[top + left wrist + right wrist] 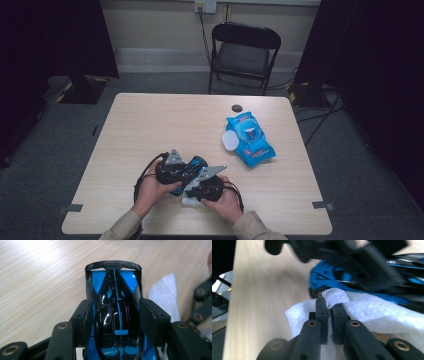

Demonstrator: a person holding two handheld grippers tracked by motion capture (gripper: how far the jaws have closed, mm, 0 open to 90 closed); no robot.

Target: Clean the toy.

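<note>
While our left gripper (115, 315) clamps the toy car (115, 322) by its flanks above the table (150, 125), our right gripper (329, 305) pinches a white wipe (362, 311) tight between closed jaws, just beside the car's blue side.

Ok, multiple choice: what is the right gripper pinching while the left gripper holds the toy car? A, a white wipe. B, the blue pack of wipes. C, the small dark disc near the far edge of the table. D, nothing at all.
A: in the right gripper view the right gripper is shut on a bunched fold of the white wipe, pressed up against the blue and black toy car, which sits clamped in the left gripper.
</note>
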